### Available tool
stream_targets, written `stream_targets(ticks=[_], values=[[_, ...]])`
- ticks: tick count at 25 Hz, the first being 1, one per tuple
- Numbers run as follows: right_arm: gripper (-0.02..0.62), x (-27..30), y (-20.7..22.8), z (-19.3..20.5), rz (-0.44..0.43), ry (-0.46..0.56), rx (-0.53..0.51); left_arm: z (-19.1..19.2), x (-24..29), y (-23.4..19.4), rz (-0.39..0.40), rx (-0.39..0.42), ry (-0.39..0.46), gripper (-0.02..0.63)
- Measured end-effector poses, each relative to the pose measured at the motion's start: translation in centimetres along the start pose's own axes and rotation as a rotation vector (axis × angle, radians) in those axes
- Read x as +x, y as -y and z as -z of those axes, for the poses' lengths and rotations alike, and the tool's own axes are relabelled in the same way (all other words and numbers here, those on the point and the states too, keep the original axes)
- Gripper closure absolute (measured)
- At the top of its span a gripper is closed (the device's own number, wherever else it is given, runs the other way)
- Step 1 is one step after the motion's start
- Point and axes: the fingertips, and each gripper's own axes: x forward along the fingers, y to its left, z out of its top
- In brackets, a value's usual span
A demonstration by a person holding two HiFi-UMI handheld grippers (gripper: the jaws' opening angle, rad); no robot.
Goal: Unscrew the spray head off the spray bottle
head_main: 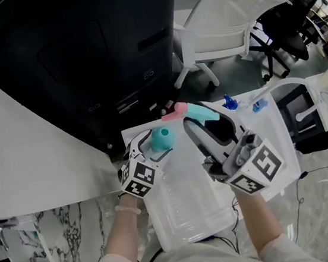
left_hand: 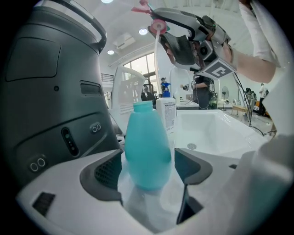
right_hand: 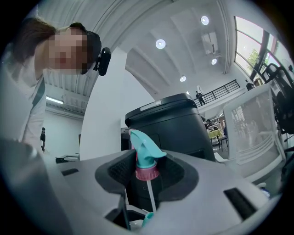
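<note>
A teal spray bottle [left_hand: 147,147] without its head stands upright on the white tray [head_main: 186,208]. It stands between the jaws of my left gripper [left_hand: 148,170], which are open, with a thin gap on each side. From above, the bottle's open neck [head_main: 162,137] shows beside the left gripper [head_main: 153,151]. My right gripper [right_hand: 147,170] is shut on the teal spray head [right_hand: 146,153] just above its pink collar. The dip tube [right_hand: 149,197] hangs free, clear of the bottle. The spray head [head_main: 192,111] is held up and to the right of the bottle.
A big black machine [head_main: 83,60] stands close behind the tray. A white chair [head_main: 228,23] and a black office chair [head_main: 285,27] are further back. A white pump bottle [left_hand: 166,112] and a white basin [left_hand: 211,133] lie beyond the teal bottle.
</note>
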Motion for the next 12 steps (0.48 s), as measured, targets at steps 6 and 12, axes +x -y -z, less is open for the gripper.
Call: stream_targets(ticks=[6, 12], values=[[0.445, -1.2, -0.1, 0.4, 0.009, -0.035, 0.0, -1.1, -2.3, 0.2, -0.027, 0.004, 0.012, 0.256], [0.445, -2.8, -0.1, 1.5, 0.027, -0.084, 0.013, -1.0, -4.6, 0.5, -0.064, -0.023, 0.01, 0.263]])
